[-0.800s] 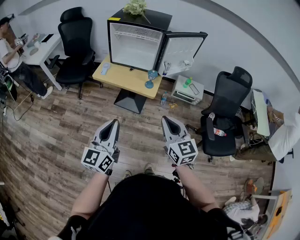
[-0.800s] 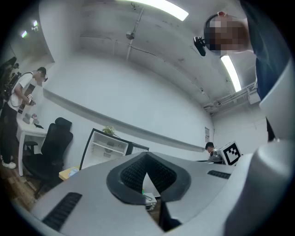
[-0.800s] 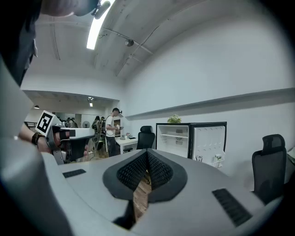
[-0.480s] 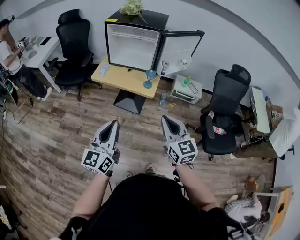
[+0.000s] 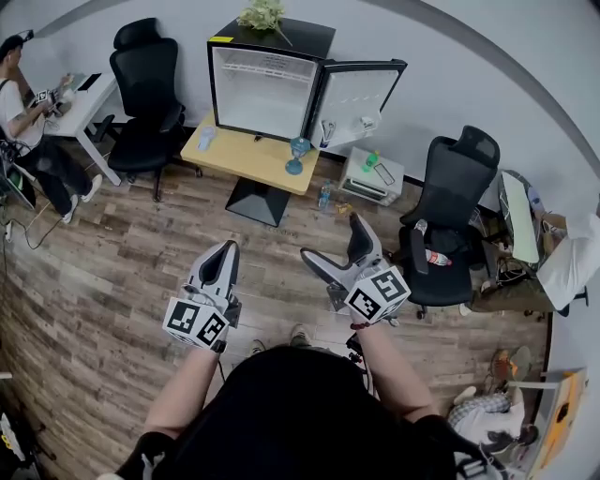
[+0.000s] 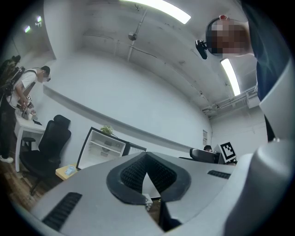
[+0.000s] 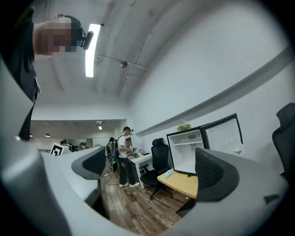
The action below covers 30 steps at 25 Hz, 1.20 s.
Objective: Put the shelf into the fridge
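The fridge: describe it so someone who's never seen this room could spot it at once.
Look along the far white wall for the yellow table. On it stands the fridge, a black box with a white inside. Only it has a door swung open and a plant on top.

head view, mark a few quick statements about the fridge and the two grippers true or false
1. The fridge has its door open. True.
2. The right gripper is shut on a shelf. False: its jaws are wide apart with nothing between them.
3. A plant sits on top of the fridge. True.
4. The left gripper is wide open. False: its jaws are together and hold nothing.
5. The fridge stands on the floor. False: it stands on a table.
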{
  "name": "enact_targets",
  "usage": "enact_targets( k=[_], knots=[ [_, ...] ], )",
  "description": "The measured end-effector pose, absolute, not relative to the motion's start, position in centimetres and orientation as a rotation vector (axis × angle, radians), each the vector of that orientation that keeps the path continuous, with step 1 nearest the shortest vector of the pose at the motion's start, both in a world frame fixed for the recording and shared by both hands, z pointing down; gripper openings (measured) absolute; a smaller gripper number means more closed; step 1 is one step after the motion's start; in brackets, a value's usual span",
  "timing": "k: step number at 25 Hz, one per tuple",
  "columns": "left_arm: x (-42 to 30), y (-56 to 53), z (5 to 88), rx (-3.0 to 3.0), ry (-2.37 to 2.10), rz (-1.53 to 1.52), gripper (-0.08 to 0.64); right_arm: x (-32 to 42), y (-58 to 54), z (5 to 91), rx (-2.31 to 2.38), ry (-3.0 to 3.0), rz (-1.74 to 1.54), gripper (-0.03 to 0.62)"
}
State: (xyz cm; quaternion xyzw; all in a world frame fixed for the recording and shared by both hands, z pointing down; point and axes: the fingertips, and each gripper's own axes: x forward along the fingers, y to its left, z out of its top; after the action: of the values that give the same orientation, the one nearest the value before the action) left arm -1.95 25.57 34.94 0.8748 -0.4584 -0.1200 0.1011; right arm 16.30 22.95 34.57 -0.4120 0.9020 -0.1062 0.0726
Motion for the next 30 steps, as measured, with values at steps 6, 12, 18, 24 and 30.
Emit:
enact_targets(
  k=[6,12,18,24,30],
  knots=[
    [-2.4,25.5,34.9,2.593,-1.356,-0.349,0.018,16.3,23.5,34.5,-1.313,2.744,-0.255,0.543],
    [-3.6,26.1,34.9,2.594,-1.345,-0.341,0.018,15.8,24.0,34.7,-1.330,2.705,-0.289,0.537],
    [-5.3,26.3,34.8,2.630,-1.329,-0.325,0.018,14.5,24.7,34.9,-1.380,2.676,-0.309,0.514],
    [-6.8,27.3,35.7,2.639,-1.297,-0.309,0.018,13.5,26.4,35.4,-1.440,2.643,-0.296,0.478],
    [-8.1,27.6,36.0,2.637,-1.277,-0.303,0.018,12.4,27.1,35.5,-1.464,2.641,-0.298,0.471]
  ],
)
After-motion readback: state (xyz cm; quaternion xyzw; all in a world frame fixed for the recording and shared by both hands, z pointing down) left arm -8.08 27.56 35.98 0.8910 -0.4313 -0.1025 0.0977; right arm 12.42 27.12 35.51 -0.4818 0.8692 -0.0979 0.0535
